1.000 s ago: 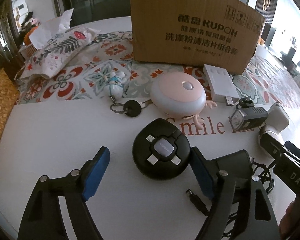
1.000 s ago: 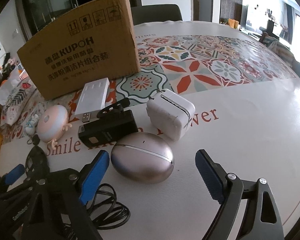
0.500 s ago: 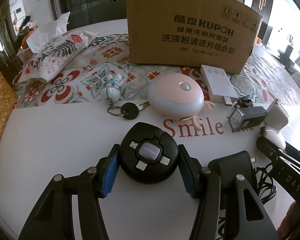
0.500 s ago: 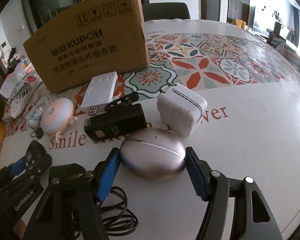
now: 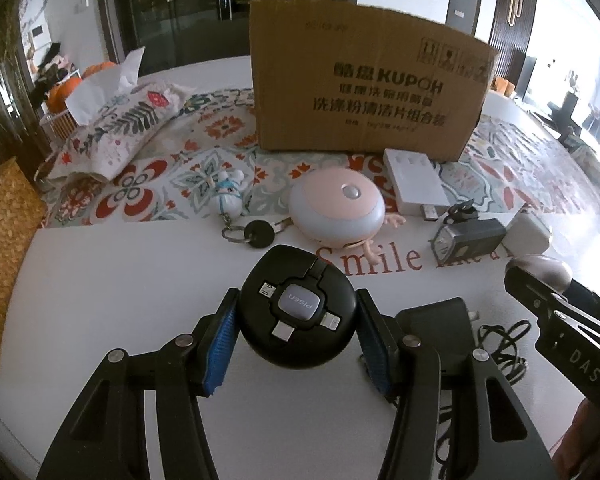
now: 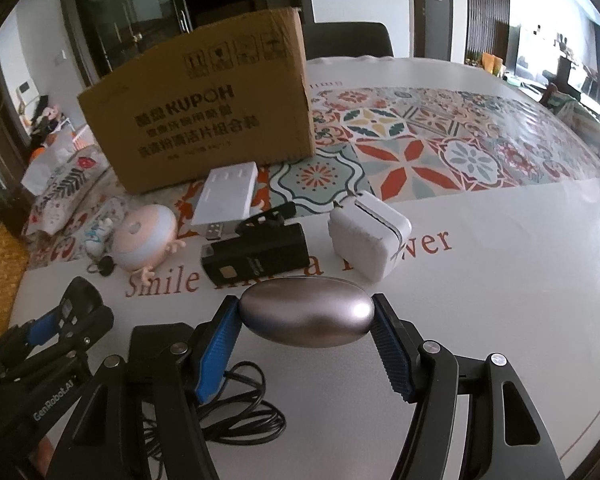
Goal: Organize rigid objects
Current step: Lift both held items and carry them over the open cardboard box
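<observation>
My left gripper [image 5: 298,328] is shut on a round black cable reel [image 5: 298,306] with a grey centre, held just above the white table. My right gripper [image 6: 306,330] is shut on a silver egg-shaped case [image 6: 306,316], lifted off the table; that case also shows at the right of the left wrist view [image 5: 546,270]. Behind stands an open cardboard box [image 5: 364,88], also in the right wrist view [image 6: 204,104].
On the table lie a pink round gadget [image 5: 338,208], a keychain figure with keys [image 5: 232,200], a white flat box [image 5: 414,182], a black bike light [image 6: 256,254], a white charger block [image 6: 370,230], and a black adapter with coiled cable [image 6: 220,404]. A tissue pouch [image 5: 116,128] lies at the far left.
Both grippers moved forward and closed from open: the left onto the black cable reel, the right onto the silver case. Both objects now sit higher between the pads.
</observation>
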A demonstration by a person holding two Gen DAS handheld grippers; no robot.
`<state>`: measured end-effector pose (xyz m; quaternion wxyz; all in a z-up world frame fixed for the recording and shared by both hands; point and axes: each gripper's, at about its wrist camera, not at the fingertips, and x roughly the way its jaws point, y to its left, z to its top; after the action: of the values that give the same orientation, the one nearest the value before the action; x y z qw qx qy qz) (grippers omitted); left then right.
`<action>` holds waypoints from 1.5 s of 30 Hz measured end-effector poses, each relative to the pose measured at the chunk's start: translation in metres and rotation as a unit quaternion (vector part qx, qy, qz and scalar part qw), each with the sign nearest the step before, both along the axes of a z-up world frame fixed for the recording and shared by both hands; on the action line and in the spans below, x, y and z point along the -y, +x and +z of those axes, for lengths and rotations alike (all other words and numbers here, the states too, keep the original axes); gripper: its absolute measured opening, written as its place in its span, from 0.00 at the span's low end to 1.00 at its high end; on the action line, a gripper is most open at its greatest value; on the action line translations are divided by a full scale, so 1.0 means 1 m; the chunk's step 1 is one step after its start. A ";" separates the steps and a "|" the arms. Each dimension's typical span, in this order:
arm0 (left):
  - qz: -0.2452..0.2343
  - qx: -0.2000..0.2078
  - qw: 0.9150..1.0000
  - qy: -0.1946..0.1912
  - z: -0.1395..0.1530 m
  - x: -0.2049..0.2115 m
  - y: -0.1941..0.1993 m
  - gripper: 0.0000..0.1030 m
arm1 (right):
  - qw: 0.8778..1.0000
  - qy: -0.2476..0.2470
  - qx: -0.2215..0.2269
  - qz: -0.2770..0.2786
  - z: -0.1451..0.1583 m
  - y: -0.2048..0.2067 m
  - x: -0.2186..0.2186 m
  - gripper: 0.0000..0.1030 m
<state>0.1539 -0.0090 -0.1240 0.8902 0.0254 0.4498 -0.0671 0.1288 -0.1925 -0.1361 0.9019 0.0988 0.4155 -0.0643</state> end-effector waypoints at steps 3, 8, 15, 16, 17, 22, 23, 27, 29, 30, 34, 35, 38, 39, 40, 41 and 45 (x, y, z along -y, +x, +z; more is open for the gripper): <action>-0.001 0.009 1.000 -0.001 0.008 0.001 -0.004 0.53 | 1.000 -0.004 0.013 0.003 0.007 -0.005 -0.001 0.64; -0.003 0.020 1.000 -0.006 0.020 0.001 -0.010 0.53 | 0.999 -0.006 0.036 0.012 0.022 -0.013 -0.003 0.64; -0.003 0.041 0.999 -0.009 0.040 0.001 -0.015 0.53 | 0.998 -0.005 0.065 0.027 0.040 -0.019 -0.006 0.64; -0.003 0.044 0.999 -0.010 0.042 0.001 -0.015 0.53 | 0.997 -0.005 0.068 0.028 0.042 -0.020 -0.006 0.64; -0.003 0.048 0.999 -0.010 0.046 0.001 -0.015 0.53 | 0.997 -0.004 0.073 0.029 0.045 -0.020 -0.006 0.64; -0.007 0.061 0.998 -0.015 0.060 0.003 -0.011 0.53 | 0.995 -0.001 0.095 0.036 0.059 -0.020 -0.006 0.64; -0.008 0.063 0.998 -0.017 0.063 0.003 -0.011 0.53 | 0.994 0.000 0.099 0.037 0.062 -0.019 -0.006 0.64; -0.012 0.071 0.997 -0.024 0.073 0.004 -0.006 0.53 | 0.993 0.006 0.113 0.041 0.074 -0.016 -0.005 0.64; -0.014 0.076 0.997 -0.026 0.079 0.005 -0.002 0.53 | 0.992 0.007 0.118 0.044 0.078 -0.014 -0.005 0.64; -0.014 0.078 0.997 -0.025 0.081 0.005 -0.001 0.53 | 0.992 0.008 0.120 0.045 0.080 -0.013 -0.006 0.64; -0.015 0.089 0.996 -0.023 0.091 0.005 0.008 0.53 | 0.991 0.008 0.127 0.050 0.088 -0.005 -0.007 0.64; -0.015 0.091 0.995 -0.022 0.093 0.005 0.010 0.53 | 0.990 0.008 0.128 0.051 0.090 -0.002 -0.007 0.64; -0.016 0.100 0.995 -0.019 0.101 0.006 0.018 0.53 | 0.989 0.009 0.134 0.053 0.097 0.005 -0.007 0.64; -0.018 0.102 0.994 -0.019 0.102 0.006 0.021 0.53 | 0.989 0.007 0.137 0.055 0.100 0.009 -0.007 0.64; -0.019 0.105 0.994 -0.018 0.105 0.006 0.023 0.53 | 0.989 0.006 0.139 0.056 0.102 0.011 -0.007 0.64; -0.019 0.109 0.994 -0.017 0.108 0.007 0.026 0.53 | 0.988 0.005 0.141 0.057 0.105 0.013 -0.007 0.64; -0.027 0.111 0.993 -0.026 0.120 0.009 0.040 0.53 | 0.987 0.002 0.151 0.062 0.115 0.026 -0.007 0.64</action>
<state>0.1940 -0.0176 -0.0042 0.9329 0.0219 0.3452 -0.0998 0.1545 -0.1856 -0.0206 0.9563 0.0837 0.2801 0.0082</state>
